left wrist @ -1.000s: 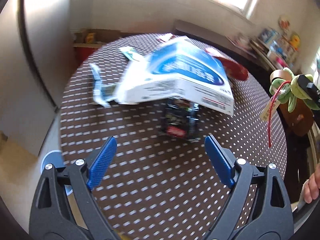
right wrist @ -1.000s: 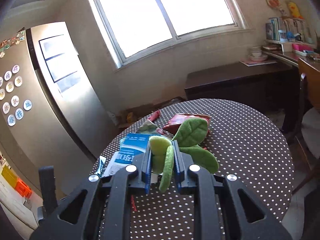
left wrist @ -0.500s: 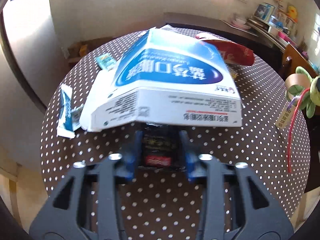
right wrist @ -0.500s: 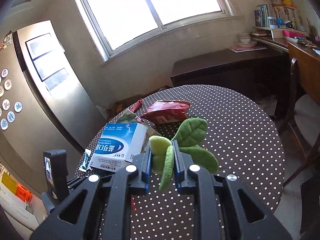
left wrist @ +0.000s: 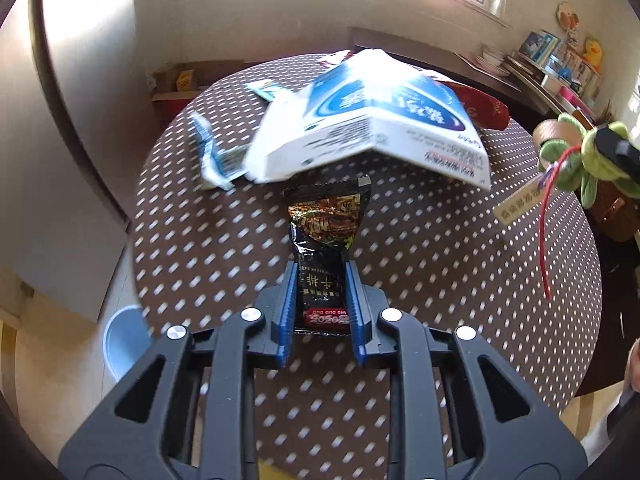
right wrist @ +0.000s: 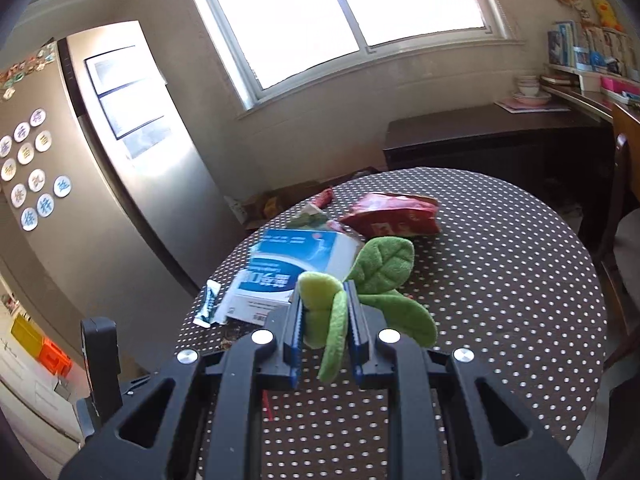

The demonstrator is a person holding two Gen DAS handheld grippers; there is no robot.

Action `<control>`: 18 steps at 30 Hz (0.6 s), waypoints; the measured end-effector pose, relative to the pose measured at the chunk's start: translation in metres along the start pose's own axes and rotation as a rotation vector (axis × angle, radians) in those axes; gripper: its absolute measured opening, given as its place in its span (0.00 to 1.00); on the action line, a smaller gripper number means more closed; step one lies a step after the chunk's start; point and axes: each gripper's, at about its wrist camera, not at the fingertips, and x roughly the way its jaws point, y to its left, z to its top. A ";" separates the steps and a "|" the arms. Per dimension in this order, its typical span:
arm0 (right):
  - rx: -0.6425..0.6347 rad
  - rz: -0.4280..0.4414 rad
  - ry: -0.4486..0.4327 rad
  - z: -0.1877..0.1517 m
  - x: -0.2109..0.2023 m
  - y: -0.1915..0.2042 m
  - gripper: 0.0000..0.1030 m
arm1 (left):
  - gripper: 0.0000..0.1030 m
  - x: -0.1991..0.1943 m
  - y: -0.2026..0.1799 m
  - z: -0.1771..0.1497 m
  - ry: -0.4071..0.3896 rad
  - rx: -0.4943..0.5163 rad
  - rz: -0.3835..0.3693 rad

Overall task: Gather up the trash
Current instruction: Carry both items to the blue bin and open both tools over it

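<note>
The left claw (left wrist: 321, 294) is pinching a dark snack wrapper (left wrist: 325, 242) by its lower end, the crinkled top sticking out ahead of the blue fingers, apparently lifted off the dotted table (left wrist: 440, 264); it looks gripped low so the loose foil cannot slip out. Just beyond the wrapper lies a white and blue box (left wrist: 372, 120), with a red bag (left wrist: 486, 110) farther behind it and a small blue sachet (left wrist: 210, 152) off to the claw's left. That litter seems still to be collected. The right claw (right wrist: 323, 322) is pressed together on a green plush plant (right wrist: 360, 288), its leaves fanning forward, probably holding it clear of the table so the trash can be picked up.
</note>
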 end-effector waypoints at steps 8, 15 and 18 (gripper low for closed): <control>-0.058 0.072 -0.029 0.004 0.000 0.047 0.18 | 0.19 -0.028 0.033 -0.019 -0.038 -0.066 0.028; -0.146 0.157 -0.025 0.005 0.006 0.094 0.18 | 0.19 -0.062 0.069 -0.032 -0.107 -0.129 0.105; -0.191 0.212 -0.008 0.002 0.013 0.120 0.18 | 0.19 -0.075 0.085 -0.037 -0.129 -0.152 0.149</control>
